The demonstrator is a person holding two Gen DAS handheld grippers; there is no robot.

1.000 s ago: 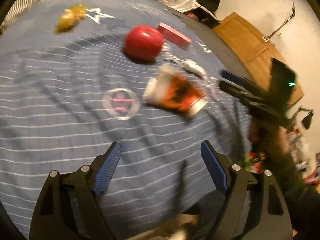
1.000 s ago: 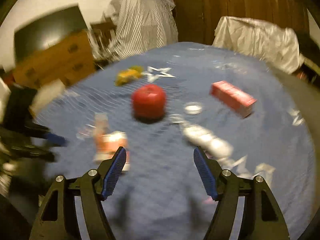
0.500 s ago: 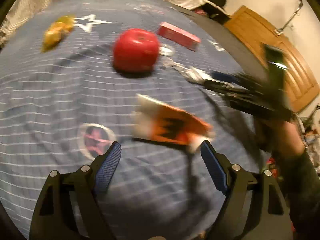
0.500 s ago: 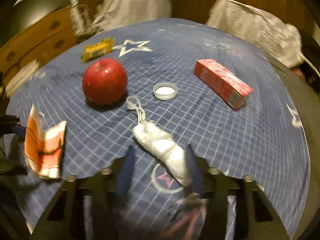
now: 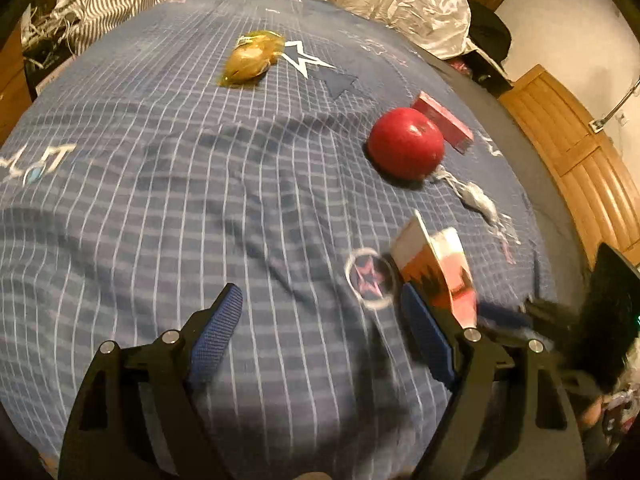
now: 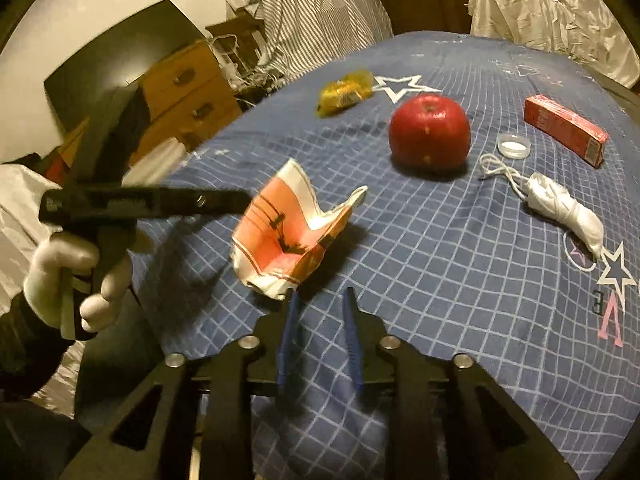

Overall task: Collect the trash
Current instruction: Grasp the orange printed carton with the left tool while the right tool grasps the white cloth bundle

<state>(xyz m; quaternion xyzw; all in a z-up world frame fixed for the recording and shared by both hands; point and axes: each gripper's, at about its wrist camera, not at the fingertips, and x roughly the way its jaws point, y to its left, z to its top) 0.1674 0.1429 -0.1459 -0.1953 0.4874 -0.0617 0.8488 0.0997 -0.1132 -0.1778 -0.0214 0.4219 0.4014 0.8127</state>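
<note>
Lying crumpled near the bed's (image 6: pixel 440 280) left edge, orange wrapper (image 6: pixel 288 236) ungripped: right gripper (image 6: pixel 320 304) closed empty, left gripper (image 5: pixel 320 312) open beside it; risk: a closed-jaw approach nudges it overboard.

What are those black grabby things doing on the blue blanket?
A person is picking up trash from a bed, holding a gripper in each hand. The left gripper has its jaws wide open and empty, right beside a crumpled orange-and-white carton. The right gripper has its jaws nearly together with nothing between them, just short of the carton. A red apple, yellow wrapper, red box, bottle cap and tied white bundle lie untouched on the blanket.
</note>
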